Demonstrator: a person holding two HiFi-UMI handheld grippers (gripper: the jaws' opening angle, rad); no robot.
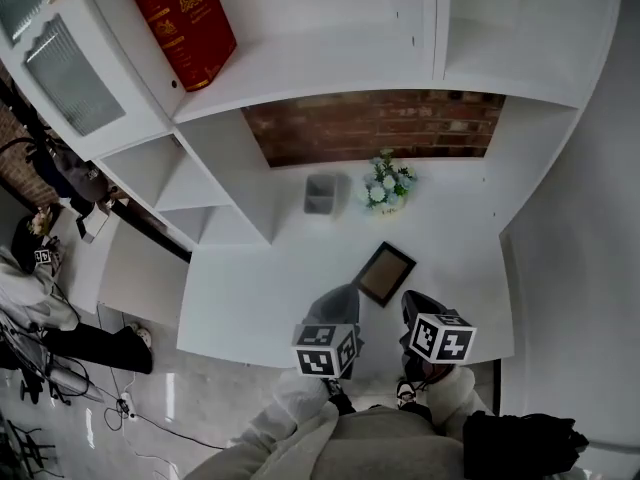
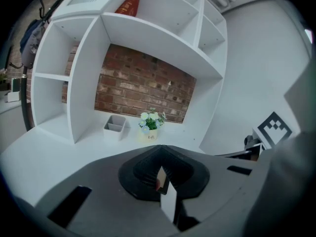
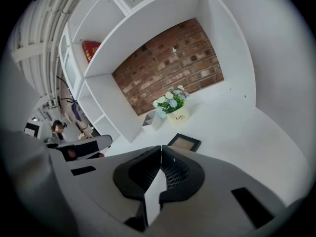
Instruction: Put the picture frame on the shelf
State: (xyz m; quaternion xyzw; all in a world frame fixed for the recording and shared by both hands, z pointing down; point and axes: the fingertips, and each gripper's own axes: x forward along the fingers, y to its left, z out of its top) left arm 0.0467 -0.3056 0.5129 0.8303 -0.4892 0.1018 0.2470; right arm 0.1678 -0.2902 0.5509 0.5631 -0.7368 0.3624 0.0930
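Since nothing's been grabbed yet, status: basically at the start, as far as I can judge.
Left gripper (image 1: 345,293): jaws pressed together with nothing between them. It hangs over the near edge of the white desk (image 1: 260,298), and the frame sits just ahead of it and a bit to its right.
Picture frame (image 1: 386,273): lying flat on the desk, just ahead of the two grippers and between them. Neither one is touching it.
Right gripper (image 1: 412,298): jaws closed too, and empty. Its own view has the frame right in front of the tips, slightly right of centre.
Shelf (image 1: 300,68): further ahead and up from both grippers, past a little grey box (image 1: 320,194) and a flower pot (image 1: 387,186). There's a red book (image 1: 180,18) up at the far left, with loads of free space beside it.
Left to do: pretty much all of it. One gripper opens, pinches the frame, lifts it, then parks it up on a shelf board.
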